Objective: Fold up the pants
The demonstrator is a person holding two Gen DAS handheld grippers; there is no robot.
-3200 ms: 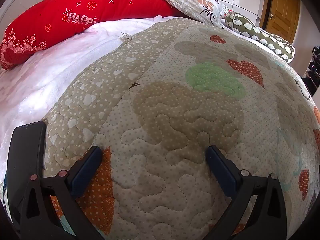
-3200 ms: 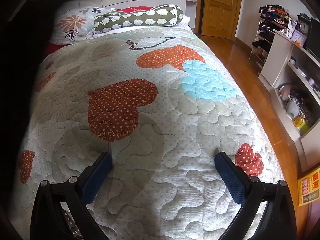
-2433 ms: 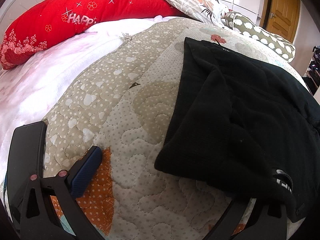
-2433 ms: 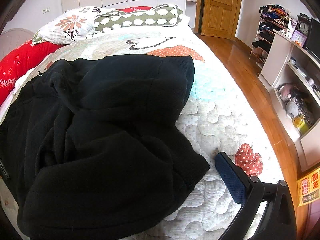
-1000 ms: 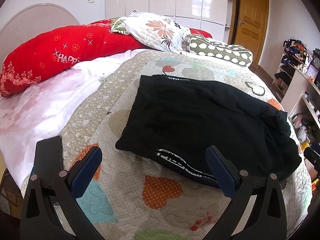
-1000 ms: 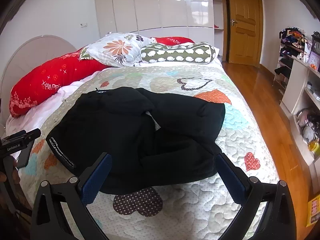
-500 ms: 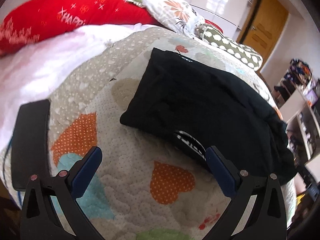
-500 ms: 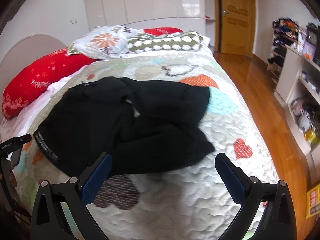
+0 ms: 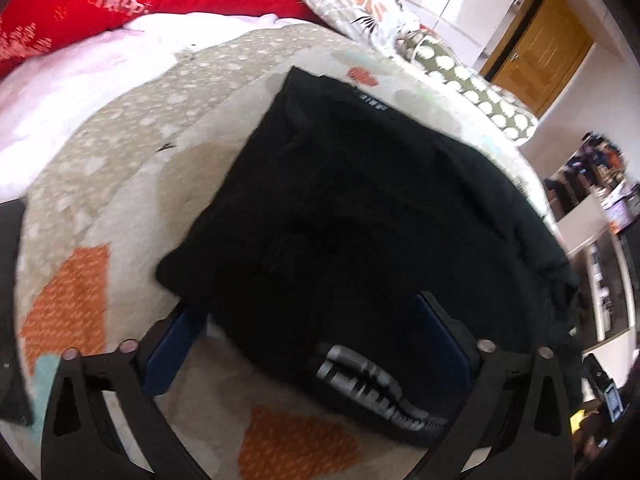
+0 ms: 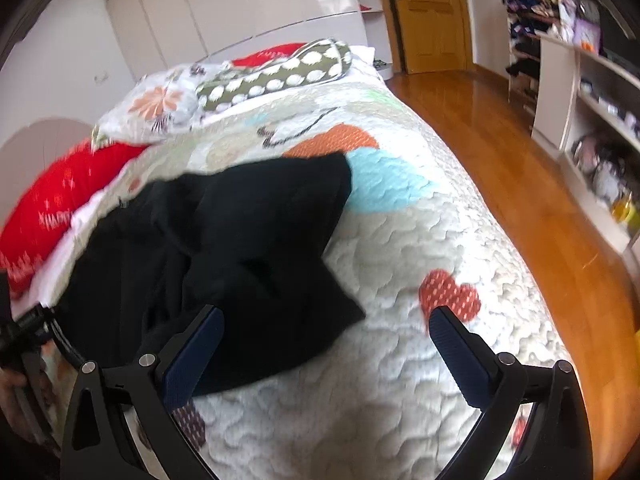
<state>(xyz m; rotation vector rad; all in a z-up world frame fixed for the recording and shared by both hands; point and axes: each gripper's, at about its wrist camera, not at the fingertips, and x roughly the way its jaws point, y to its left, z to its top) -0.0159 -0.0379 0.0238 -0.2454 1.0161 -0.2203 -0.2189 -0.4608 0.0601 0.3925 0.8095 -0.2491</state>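
- A pair of black fleece pants (image 9: 360,220) lies crumpled across the middle of a bed covered by a cream quilted bedspread with coloured heart patches (image 10: 420,240).
- In the left wrist view the pants fill the centre, with a band of pale lettering (image 9: 372,384) on the hem nearest the camera at about 6 o'clock; the print is too blurred to read.
- The left tongs (image 9: 312,340) stand wide apart, one blue-padded finger (image 9: 172,344) at the garment's 7 o'clock corner and the other over the dark cloth at 4 o'clock; they straddle the near edge and appear to close on nothing, though motion blur leaves contact uncertain.
- In the right wrist view the right tongs (image 10: 324,356) are likewise spread wide, the 8 o'clock finger (image 10: 192,356) over the pants' near fold and the 4 o'clock finger above bare quilt, just beside a red dotted heart patch (image 10: 450,296).
- From that view the pants (image 10: 224,248) sit toward 9 o'clock of the bed, their far corner touching a light-blue heart patch (image 10: 384,184).
- A long red bolster cushion with white print (image 9: 132,0) lies at 11 o'clock in the left view, beside a floral pillow (image 9: 352,8) and an olive bolster with white spots (image 9: 472,92).
- A brown wooden door (image 10: 428,12) stands at 12 o'clock in the right view, polished wooden floor (image 10: 540,184) and white open shelving (image 10: 592,92) at 2 o'clock.
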